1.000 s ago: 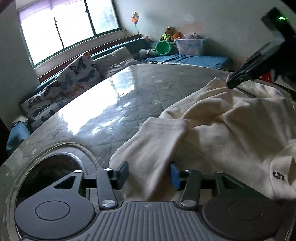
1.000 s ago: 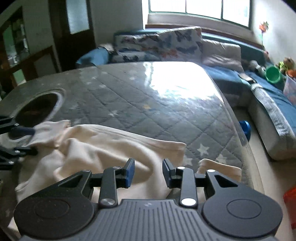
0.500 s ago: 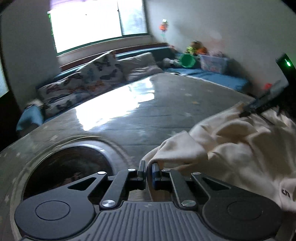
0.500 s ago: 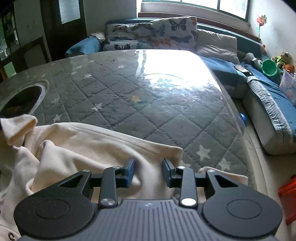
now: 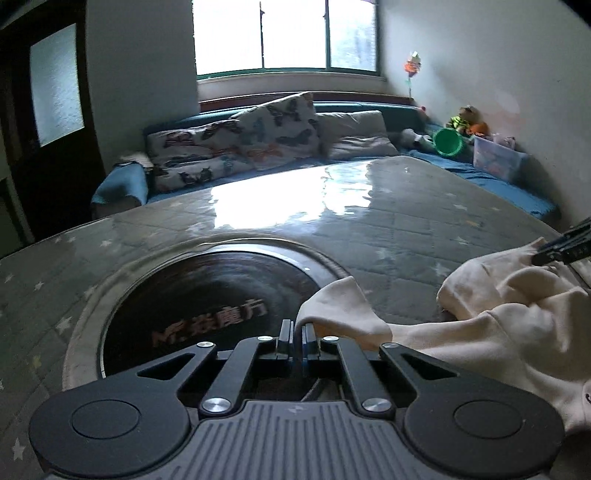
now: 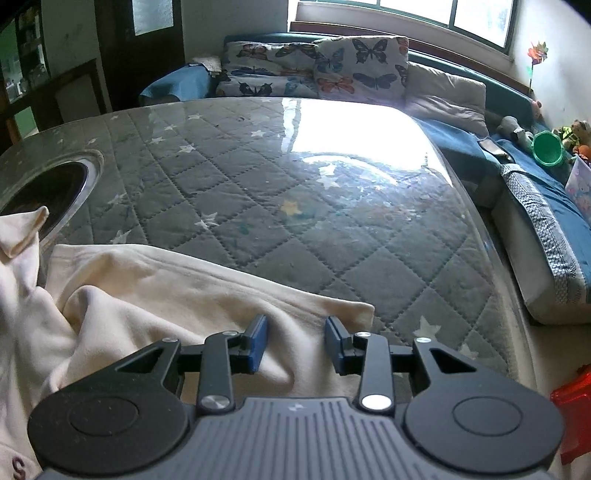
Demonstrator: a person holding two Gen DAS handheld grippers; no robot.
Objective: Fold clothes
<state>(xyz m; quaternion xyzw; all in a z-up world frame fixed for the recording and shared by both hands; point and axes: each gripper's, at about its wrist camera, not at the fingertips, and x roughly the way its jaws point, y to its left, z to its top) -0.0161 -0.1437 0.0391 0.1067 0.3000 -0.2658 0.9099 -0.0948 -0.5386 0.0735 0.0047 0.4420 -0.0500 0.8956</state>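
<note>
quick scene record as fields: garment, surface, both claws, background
garment: cream sweatshirt, rumpled, not yet folded
surface: grey quilted star-print table cover under a clear glossy sheet, with a round dark opening
left claw: shut on a corner of the sweatshirt, above the opening's edge
right claw: jaws opening, over the sweatshirt's edge, pads not pressing the cloth
background: butterfly cushions, green bucket, window
</note>
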